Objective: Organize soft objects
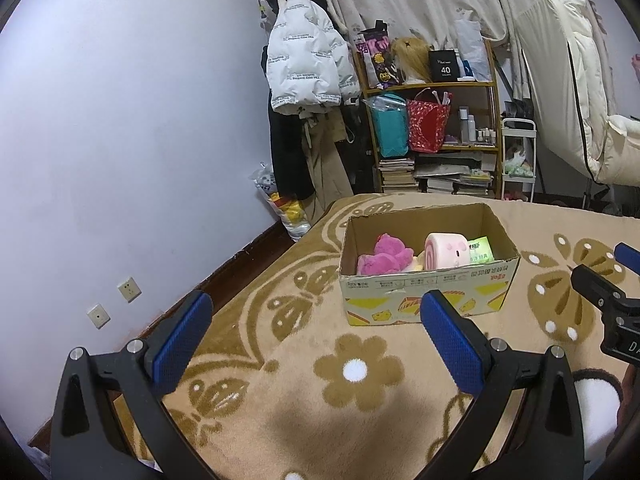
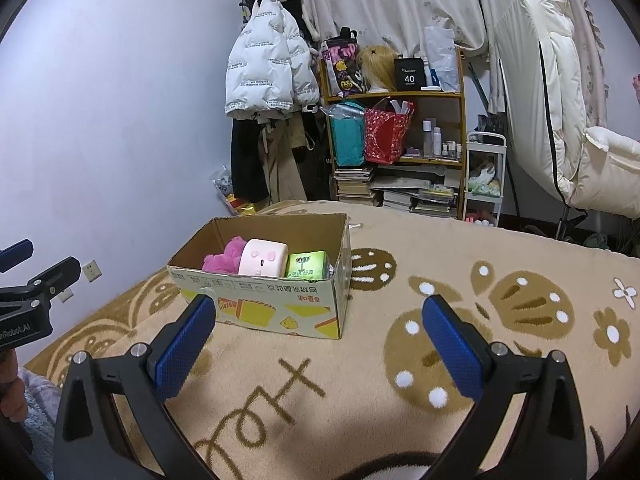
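Soft objects sit packed inside an open cardboard box (image 1: 428,280) that rests on a beige blanket (image 1: 360,408) patterned with brown flowers and butterflies; in the left wrist view the box lies just right of centre, in the right wrist view just left of centre.

Left wrist view, from the left edge: a pale wall carries two sockets (image 1: 129,289) at lower left. The left gripper (image 1: 316,340) fills the bottom of the frame, its blue-padded fingers (image 1: 182,344) spread wide apart with nothing between them, hovering over the blanket short of the box. In the box, from left: a pink plush toy (image 1: 382,258), a pink roll-shaped cushion (image 1: 446,256) with a small face on it, and a green tissue pack (image 1: 482,250) against the right wall. Behind, a white puffer jacket (image 1: 306,56) hangs at upper centre beside a wooden shelf (image 1: 432,88) crowded with bags, bottles and books. At the right edge the other gripper's black body shows.

Right wrist view: the right gripper (image 2: 318,340) likewise stands wide apart and empty over the blanket, its left finger overlapping the box's near left corner in the frame; whether they touch cannot be told. The same three items lie in the box in the same left-to-right order. A white folded mattress (image 2: 560,92) leans at upper right.
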`<state>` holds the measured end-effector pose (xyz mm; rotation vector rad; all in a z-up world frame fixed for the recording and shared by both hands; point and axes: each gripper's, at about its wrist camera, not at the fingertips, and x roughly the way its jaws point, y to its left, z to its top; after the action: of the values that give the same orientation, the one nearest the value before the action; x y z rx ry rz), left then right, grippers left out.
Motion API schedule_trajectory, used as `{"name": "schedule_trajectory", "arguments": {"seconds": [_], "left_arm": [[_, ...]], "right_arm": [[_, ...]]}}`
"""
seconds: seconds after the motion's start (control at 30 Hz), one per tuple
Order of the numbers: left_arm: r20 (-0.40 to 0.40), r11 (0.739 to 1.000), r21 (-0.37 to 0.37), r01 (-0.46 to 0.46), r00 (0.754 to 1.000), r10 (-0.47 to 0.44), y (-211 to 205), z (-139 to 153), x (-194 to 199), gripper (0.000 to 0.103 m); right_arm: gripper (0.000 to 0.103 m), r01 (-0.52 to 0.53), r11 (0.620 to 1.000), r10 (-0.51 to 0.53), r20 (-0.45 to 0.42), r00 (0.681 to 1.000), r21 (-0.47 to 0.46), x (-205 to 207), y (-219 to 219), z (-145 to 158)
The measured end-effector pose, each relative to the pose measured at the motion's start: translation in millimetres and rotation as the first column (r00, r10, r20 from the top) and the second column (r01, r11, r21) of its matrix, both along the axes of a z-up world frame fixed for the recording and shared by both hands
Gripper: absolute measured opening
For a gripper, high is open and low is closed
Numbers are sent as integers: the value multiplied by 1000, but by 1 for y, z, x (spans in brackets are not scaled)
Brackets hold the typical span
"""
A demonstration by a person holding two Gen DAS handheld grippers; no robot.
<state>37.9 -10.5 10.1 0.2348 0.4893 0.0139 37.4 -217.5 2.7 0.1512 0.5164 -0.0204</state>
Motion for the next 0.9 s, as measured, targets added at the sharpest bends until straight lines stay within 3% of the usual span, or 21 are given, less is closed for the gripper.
{"name": "schedule_trajectory", "arguments": {"seconds": [0.9], "left_arm": [[-15, 999, 25, 32, 999, -32, -2, -6, -2, 103]], "right_arm": [[103, 4, 1000, -4, 1, 1000, -6, 0, 1, -4]]}}
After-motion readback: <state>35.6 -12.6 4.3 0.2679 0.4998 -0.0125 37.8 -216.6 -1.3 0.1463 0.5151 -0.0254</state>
